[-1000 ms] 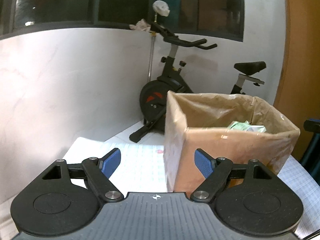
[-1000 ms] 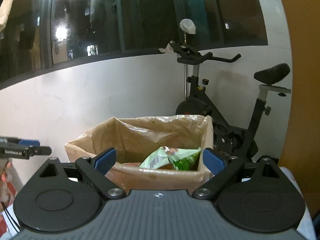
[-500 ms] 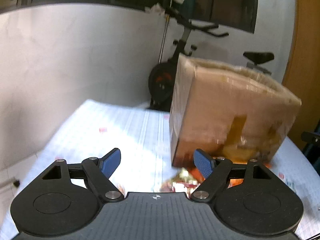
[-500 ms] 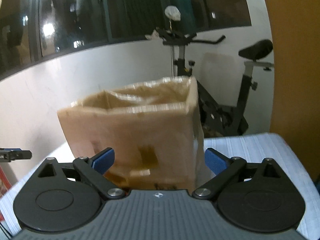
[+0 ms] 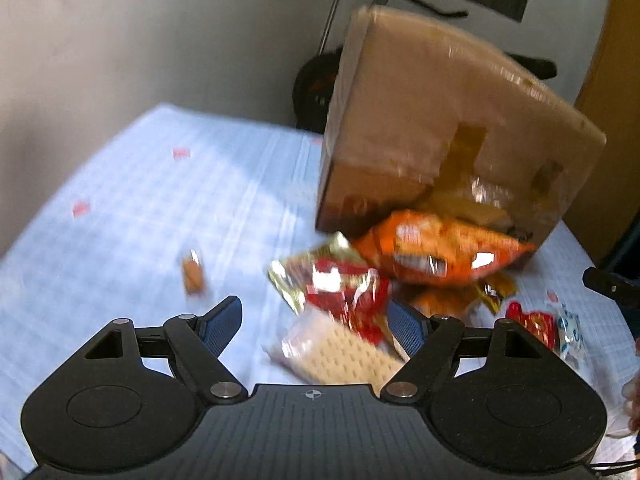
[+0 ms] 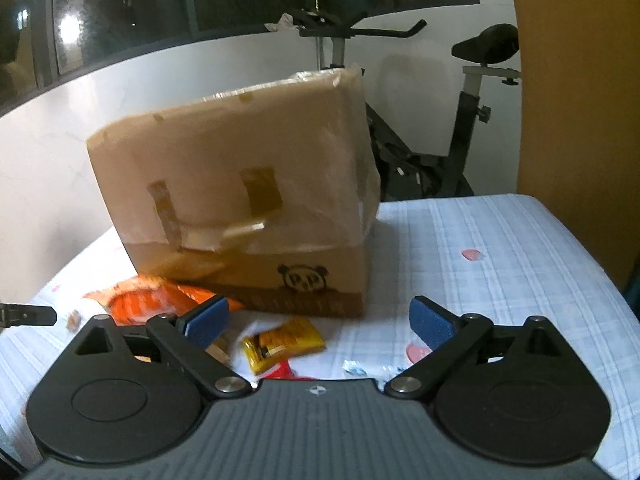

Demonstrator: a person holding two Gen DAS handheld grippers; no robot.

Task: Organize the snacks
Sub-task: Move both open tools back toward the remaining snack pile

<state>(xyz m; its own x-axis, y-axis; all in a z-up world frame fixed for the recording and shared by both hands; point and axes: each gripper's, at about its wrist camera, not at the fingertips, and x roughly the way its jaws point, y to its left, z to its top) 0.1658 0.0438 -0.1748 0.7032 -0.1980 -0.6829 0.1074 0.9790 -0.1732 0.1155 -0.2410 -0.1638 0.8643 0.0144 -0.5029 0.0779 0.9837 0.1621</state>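
Both my left gripper point(image 5: 314, 326) and right gripper point(image 6: 320, 322) gape empty, so I should pick loose packets singly beside the tipped brown cardboard box point(image 6: 240, 184), starting with the flat yellow foil packet point(image 6: 285, 343).

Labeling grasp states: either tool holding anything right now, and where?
Nothing held. Left tool and right tool both open and empty; snack packets lie loose beside the cardboard box.

Dim indoor light, heavy motion blur

Cardboard box point(image 5: 440, 120) and snack packets point(image 5: 432, 252) smear; foil glints; window point(image 6: 120, 20) reflects lamp glare; fisheye bends the edges.
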